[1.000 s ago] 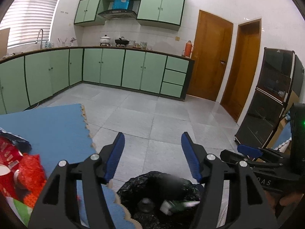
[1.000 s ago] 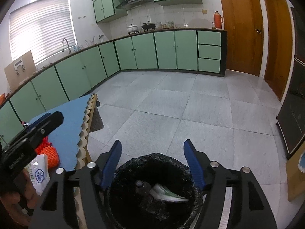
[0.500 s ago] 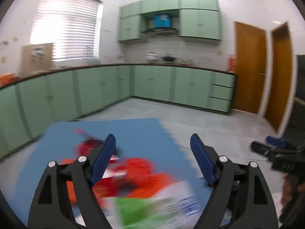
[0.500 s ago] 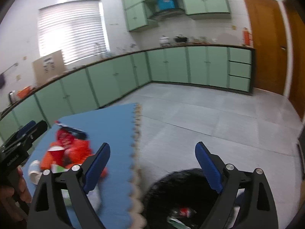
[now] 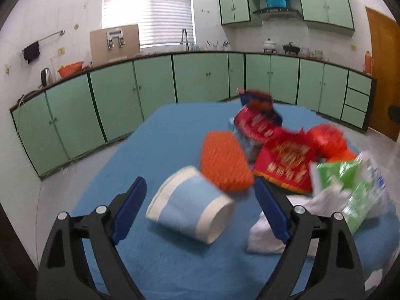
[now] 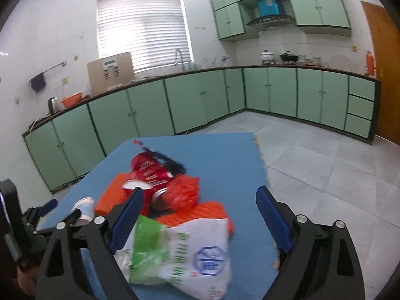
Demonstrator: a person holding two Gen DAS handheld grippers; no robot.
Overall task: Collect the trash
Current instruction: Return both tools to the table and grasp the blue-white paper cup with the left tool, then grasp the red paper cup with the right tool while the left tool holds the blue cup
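Both grippers swung from bin to blue foam mat (image 5: 160, 130); left gripper (image 5: 200, 210) opening around paper cup (image 5: 190, 210), right gripper (image 6: 200, 225) wide.

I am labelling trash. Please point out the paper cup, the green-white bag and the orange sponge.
paper cup (image 5: 190, 207), left wrist view, blue side wall.
green-white bag (image 6: 185, 252), right wrist view, middle.
orange sponge (image 5: 225, 161), left wrist view, top face.

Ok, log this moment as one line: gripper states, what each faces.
left gripper: opening, empty, paper cup ahead | right gripper: open, empty, green-white bag ahead | trash on blue mat
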